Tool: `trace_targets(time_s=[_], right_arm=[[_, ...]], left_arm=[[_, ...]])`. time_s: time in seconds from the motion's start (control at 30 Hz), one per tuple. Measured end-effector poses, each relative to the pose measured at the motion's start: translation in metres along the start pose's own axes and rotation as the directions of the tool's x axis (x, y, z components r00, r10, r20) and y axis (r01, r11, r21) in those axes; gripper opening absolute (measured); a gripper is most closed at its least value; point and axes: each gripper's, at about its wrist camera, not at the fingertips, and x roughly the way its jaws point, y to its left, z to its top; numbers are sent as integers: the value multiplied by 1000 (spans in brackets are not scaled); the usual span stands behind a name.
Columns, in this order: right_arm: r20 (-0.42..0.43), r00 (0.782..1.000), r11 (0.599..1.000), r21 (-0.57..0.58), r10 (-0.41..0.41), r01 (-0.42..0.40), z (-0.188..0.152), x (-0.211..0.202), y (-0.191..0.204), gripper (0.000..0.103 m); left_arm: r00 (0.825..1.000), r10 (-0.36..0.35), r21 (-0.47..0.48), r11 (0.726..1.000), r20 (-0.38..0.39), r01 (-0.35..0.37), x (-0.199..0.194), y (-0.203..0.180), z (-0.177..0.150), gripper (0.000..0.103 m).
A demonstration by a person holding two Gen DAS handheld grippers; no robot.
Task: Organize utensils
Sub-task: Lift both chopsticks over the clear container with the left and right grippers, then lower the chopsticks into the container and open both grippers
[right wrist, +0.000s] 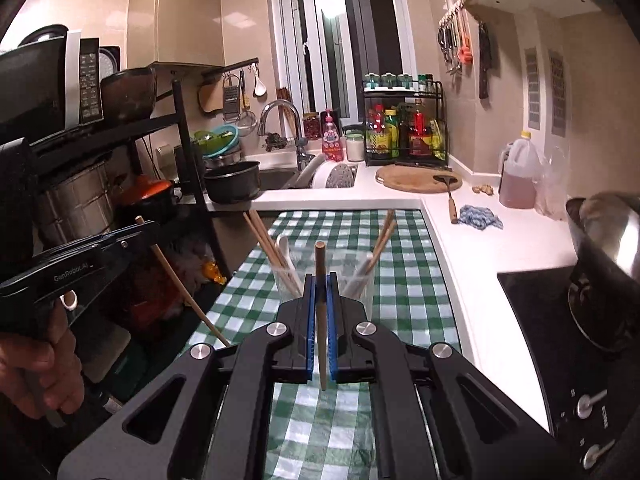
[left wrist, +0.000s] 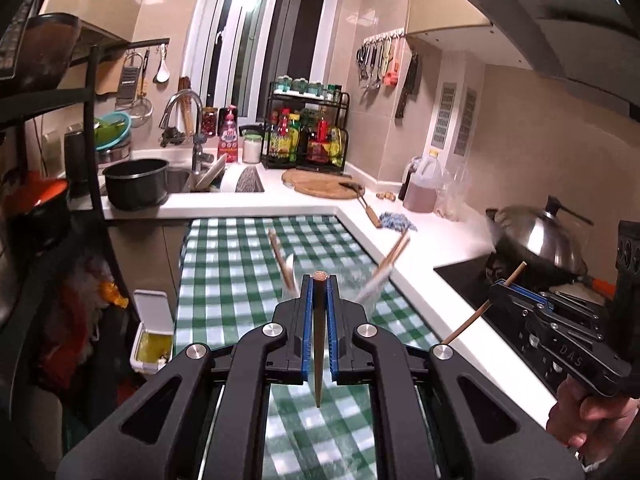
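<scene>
My left gripper [left wrist: 319,278] is shut on a wooden chopstick [left wrist: 318,340] that stands upright between its blue pads, above the green checked cloth [left wrist: 236,276]. My right gripper [right wrist: 320,278] is shut the same way on a second chopstick [right wrist: 321,320]. Each gripper shows in the other's view: the right gripper [left wrist: 498,286] and its slanted chopstick [left wrist: 470,318], the left gripper [right wrist: 150,226] and its chopstick [right wrist: 180,284]. Just beyond the fingertips stand two clear glasses, the left glass [right wrist: 286,280] and the right glass [right wrist: 362,280]. Both hold chopsticks and white spoons.
A lidded wok [left wrist: 538,240] sits on the black hob [right wrist: 532,300] at the right. On the white counter lie a round cutting board [right wrist: 418,178], a spatula, a blue cloth [right wrist: 480,216] and an oil jug [right wrist: 518,180]. A black shelf rack [right wrist: 188,152] stands left, a small bin [left wrist: 154,332] below.
</scene>
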Motion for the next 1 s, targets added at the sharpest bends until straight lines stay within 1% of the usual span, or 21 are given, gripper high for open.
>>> trace_targets(time_s=[0.1, 0.23, 0.33, 0.43, 0.53, 0.73, 0.8, 1.0], right_arm=[[37, 999, 1000, -10, 16, -16, 28, 4, 0, 5], [100, 995, 999, -29, 21, -18, 69, 12, 3, 5], [147, 989, 999, -47, 18, -11, 89, 20, 6, 5], [160, 987, 998, -55, 5, 4, 100, 38, 4, 5], [138, 990, 999, -52, -4, 11, 99, 65, -3, 5], [72, 997, 999, -32, -14, 16, 79, 109, -17, 5], [57, 998, 999, -30, -17, 19, 74, 118, -20, 5], [-1, 1000, 999, -36, -4, 4, 58, 141, -25, 5]], left_arm=[[999, -6, 0, 1000, 36, 6, 4, 0, 26, 6], [994, -16, 0, 1000, 109, 16, 5, -2, 63, 6], [988, -11, 6, 1000, 154, 11, 10, -3, 80, 6], [986, -10, 0, 1000, 169, 10, 26, -2, 89, 6], [987, -13, -14, 1000, 157, 15, 49, 1, 87, 6], [996, -8, 4, 1000, 84, 8, 99, 1, 68, 6], [998, -9, 4, 1000, 55, 9, 116, 2, 58, 6], [1000, -5, 4, 1000, 0, 5, 142, 6, 38, 6]])
